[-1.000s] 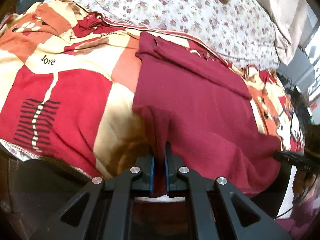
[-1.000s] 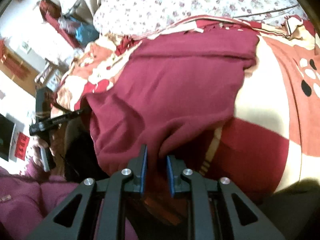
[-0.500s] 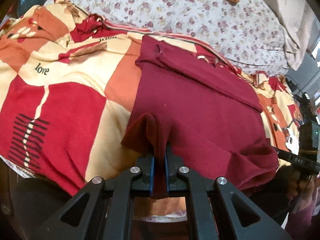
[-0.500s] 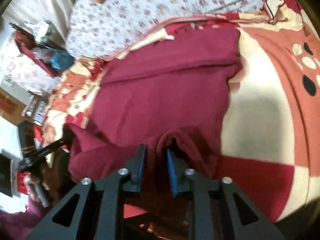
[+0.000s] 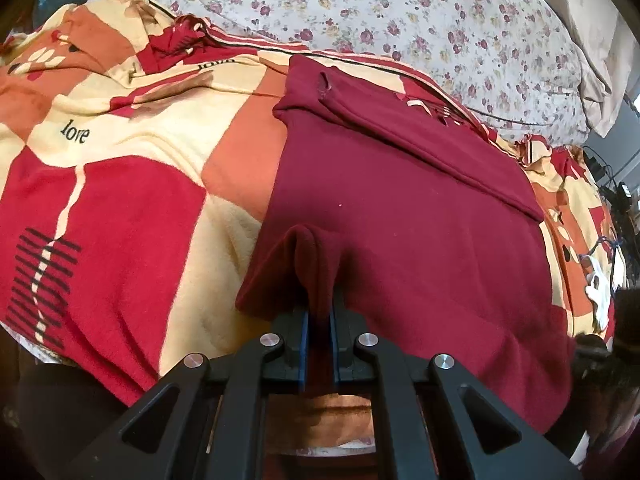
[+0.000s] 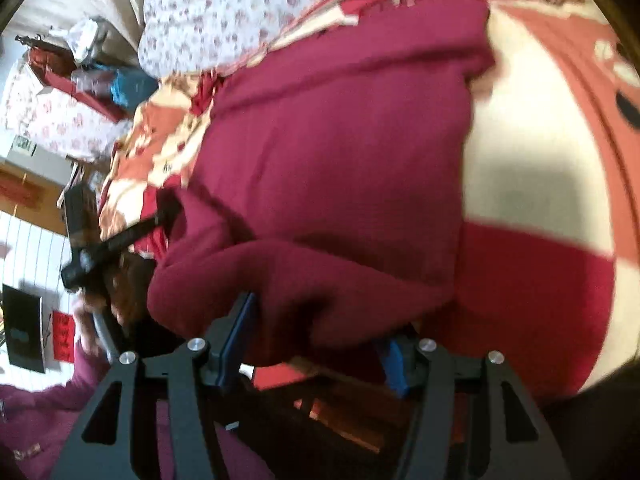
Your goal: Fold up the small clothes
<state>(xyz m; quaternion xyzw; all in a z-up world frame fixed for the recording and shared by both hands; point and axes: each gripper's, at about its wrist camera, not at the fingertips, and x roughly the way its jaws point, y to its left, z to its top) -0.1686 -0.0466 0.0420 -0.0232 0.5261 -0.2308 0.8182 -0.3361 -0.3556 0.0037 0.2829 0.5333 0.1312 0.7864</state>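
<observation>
A maroon garment lies spread on a red, orange and cream blanket; its far edge is folded over. My left gripper is shut on a pinched fold at the garment's near left edge. In the right wrist view the garment fills the middle and its near edge bunches in a thick roll. My right gripper is open, its jaws wide apart on either side of that roll. The left gripper also shows there at the left, at the garment's other corner.
A floral quilt lies beyond the blanket. The blanket's near edge drops off over a dark wooden frame. Furniture, a red poster and a dark screen stand at the left of the right wrist view.
My right gripper has opened and let go of the garment's edge, which now lies bunched between the jaws. My left gripper stays shut on its fold and has moved forward over the bed.
</observation>
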